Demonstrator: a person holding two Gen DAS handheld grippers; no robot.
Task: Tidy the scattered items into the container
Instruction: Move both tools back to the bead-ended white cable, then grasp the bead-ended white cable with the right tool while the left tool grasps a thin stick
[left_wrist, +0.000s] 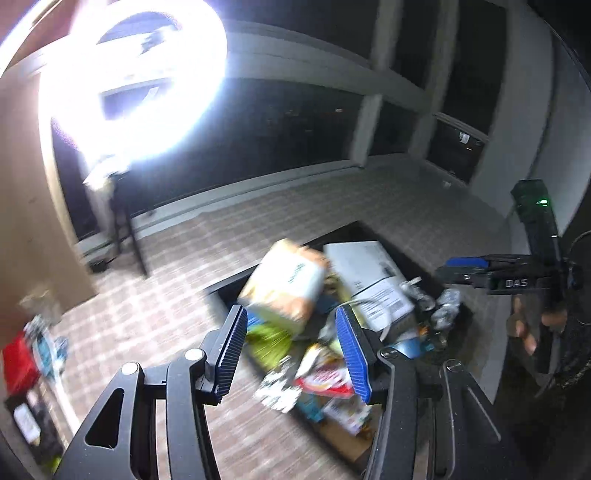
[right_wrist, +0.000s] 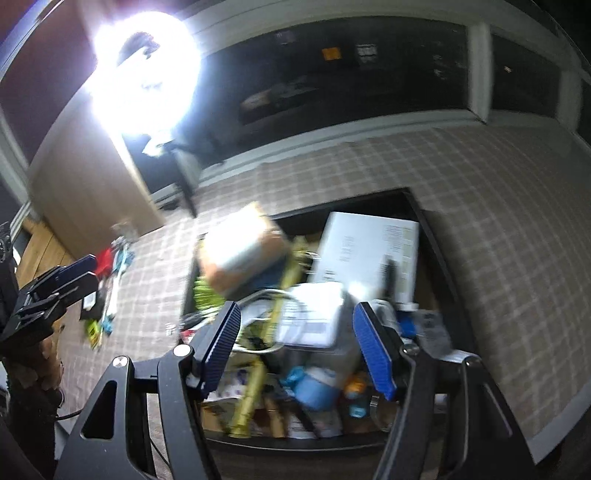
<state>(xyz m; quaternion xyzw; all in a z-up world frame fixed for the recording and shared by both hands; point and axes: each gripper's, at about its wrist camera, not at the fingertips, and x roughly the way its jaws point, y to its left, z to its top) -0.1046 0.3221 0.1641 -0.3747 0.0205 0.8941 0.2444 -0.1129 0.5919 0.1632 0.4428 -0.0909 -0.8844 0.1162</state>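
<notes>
We see the left gripper (left_wrist: 291, 350) with its blue ribbed pads spread, nothing pinched; a blurred orange-and-white carton (left_wrist: 286, 282) shows at twelve o'clock above them, clear of both pads, over the dark rectangular container (left_wrist: 229, 286) crammed with boxes and packets. The right gripper (right_wrist: 303, 350) also stands spread and empty above the same container (right_wrist: 432, 229). Both tilt down toward it. "DAS" is readable on the right gripper's body, at three o'clock in the left view.

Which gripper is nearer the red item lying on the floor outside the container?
Left. The left gripper sits between the red item and the container; the right gripper is over the container, farther away.
</notes>
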